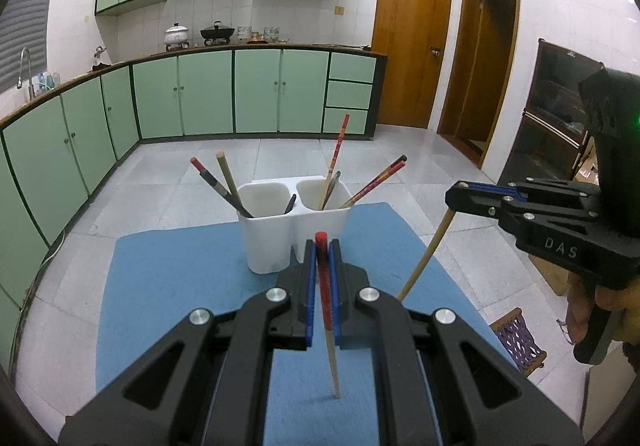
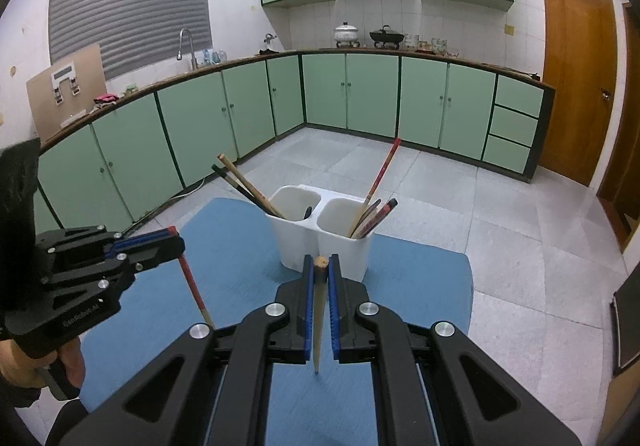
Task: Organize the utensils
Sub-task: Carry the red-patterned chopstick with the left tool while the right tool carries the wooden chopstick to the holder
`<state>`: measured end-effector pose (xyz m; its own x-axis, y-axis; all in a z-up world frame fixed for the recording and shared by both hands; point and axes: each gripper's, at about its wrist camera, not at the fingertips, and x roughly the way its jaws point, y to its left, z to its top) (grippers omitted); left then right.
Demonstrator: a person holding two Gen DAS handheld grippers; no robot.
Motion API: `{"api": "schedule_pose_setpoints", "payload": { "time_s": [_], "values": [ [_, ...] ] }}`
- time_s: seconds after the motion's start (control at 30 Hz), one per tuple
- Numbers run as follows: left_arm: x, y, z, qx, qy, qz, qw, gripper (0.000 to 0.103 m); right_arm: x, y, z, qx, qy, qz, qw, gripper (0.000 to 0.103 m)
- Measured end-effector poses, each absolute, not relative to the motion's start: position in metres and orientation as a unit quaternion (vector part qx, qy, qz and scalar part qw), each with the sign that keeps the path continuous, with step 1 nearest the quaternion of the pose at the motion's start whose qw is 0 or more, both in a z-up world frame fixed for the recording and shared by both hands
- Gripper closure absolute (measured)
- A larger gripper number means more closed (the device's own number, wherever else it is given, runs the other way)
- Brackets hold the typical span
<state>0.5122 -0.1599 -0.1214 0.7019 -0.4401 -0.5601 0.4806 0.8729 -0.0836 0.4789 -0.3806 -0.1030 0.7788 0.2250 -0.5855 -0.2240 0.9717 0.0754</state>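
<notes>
A white two-compartment holder (image 1: 294, 224) (image 2: 324, 242) stands on a blue mat (image 1: 180, 286) (image 2: 240, 246). Several chopsticks lean in both compartments. My left gripper (image 1: 321, 246) (image 2: 176, 236) is shut on a red-topped chopstick (image 1: 325, 298) (image 2: 192, 286), held upright with its tip at the mat, in front of the holder. My right gripper (image 2: 320, 262) (image 1: 460, 192) is shut on a plain wooden chopstick (image 2: 319, 318) (image 1: 428, 254), also upright, tip down near the mat, to the right of the holder.
The mat covers a small table above a grey tiled floor (image 1: 400, 166). Green kitchen cabinets (image 1: 200, 94) line the far wall. Wooden doors (image 1: 408, 46) stand at the right. A dark cabinet (image 1: 552, 118) and a woven stool (image 1: 520, 342) are at the right.
</notes>
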Motion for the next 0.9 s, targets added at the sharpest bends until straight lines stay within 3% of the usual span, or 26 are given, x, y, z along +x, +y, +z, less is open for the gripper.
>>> {"api": "schedule_pose_setpoints", "payload": {
  "time_s": [0.33, 0.9],
  "values": [
    [0.508, -0.157, -0.094, 0.029, 0.286, -0.257, 0.922, 0.098, 0.467, -0.384, -0.064, -0.004, 0.298, 0.115, 0.948, 0.096],
    [0.546, -0.146, 0.026, 0.021, 0.216, -0.245, 0.945, 0.098, 0.485, -0.378, 0.033, -0.012, 0.26, 0.122, 0.958, 0.096]
  ]
}}
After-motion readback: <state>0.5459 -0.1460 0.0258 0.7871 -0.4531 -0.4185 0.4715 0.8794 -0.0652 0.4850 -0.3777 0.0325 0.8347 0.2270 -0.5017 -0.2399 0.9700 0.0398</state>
